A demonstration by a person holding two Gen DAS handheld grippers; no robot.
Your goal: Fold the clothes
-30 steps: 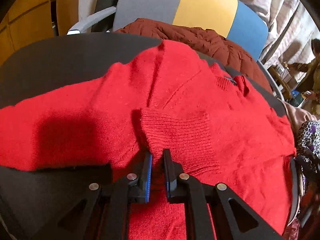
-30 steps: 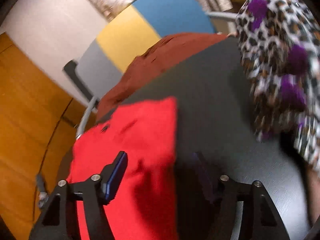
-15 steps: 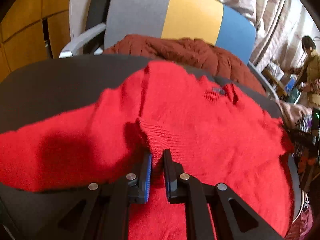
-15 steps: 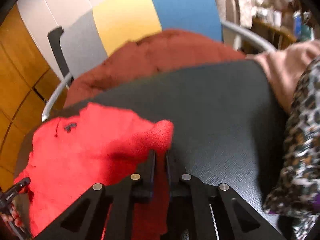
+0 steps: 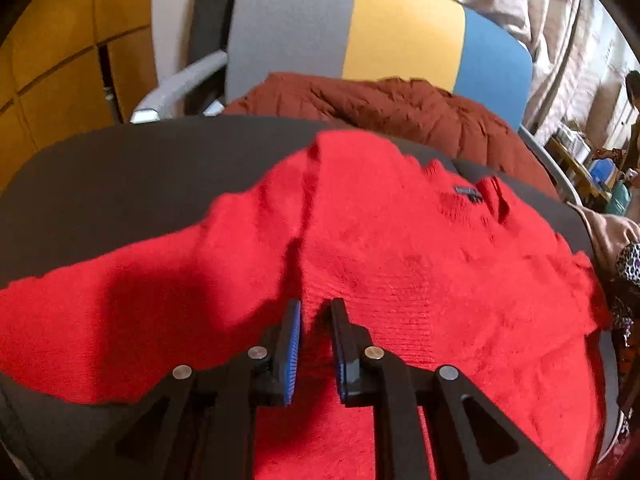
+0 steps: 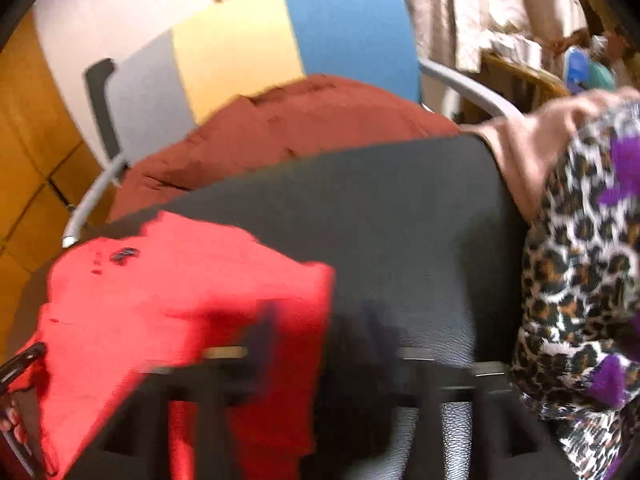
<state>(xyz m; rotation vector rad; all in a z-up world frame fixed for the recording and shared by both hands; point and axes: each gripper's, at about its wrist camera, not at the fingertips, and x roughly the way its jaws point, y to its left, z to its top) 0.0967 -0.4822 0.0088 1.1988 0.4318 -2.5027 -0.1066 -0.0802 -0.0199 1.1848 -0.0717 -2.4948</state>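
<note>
A red knit sweater (image 5: 400,248) lies spread on the dark table (image 5: 140,168), with its navy neck label at the far right. A ribbed sleeve end is folded onto its body just past my left gripper (image 5: 316,312). The left jaws are opening, a narrow gap shows between the blue pads, and red knit lies in it without being pinched. In the right wrist view the sweater (image 6: 180,288) fills the lower left. My right gripper (image 6: 320,328) is blurred over the sweater's right edge. Its jaws are opening wide and hold nothing.
A grey, yellow and blue chair (image 5: 400,28) stands behind the table, with a dark red quilted jacket (image 5: 380,108) draped over it. A leopard-print garment (image 6: 580,260) and a pink one (image 6: 532,140) lie at the table's right edge. Bare tabletop (image 6: 380,208) shows beyond the sweater.
The left jaws, shut on the ribbed sleeve end before, have parted, and the sleeve end lies on the sweater. The right jaws pinched the sweater's edge half a second ago and have sprung wide.
</note>
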